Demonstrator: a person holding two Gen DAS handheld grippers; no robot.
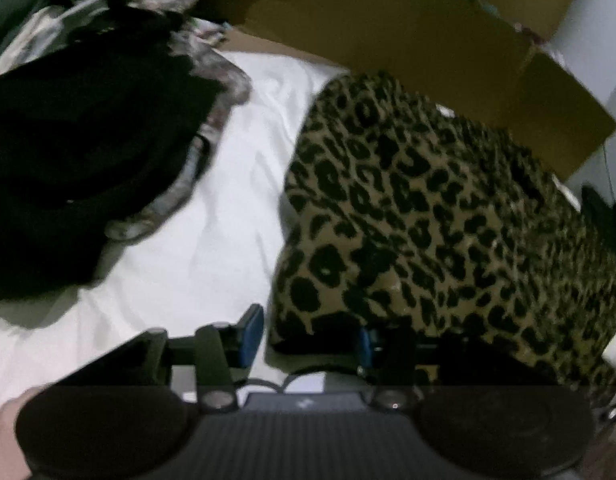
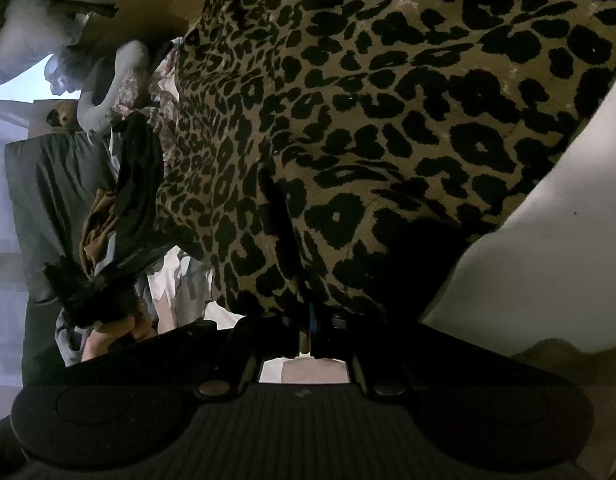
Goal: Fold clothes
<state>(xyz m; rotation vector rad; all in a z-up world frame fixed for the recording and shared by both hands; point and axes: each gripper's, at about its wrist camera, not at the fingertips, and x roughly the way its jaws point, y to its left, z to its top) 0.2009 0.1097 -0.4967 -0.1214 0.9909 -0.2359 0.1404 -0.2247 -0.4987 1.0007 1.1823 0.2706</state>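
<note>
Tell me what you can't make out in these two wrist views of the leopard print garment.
- Left wrist view: the open left gripper has its right finger hidden under the tan-and-black leopard print garment.
- Right wrist view: the right gripper is shut on the garment's edge; the fabric fills the frame, so its type and shape are unclear.
- Left wrist view: the black clothes pile is blurred and cut off at the left edge.

leopard-print garment looks like soft matt knit, white sheet is smooth wrinkly cloth (box behind: plain matt cardboard)
</note>
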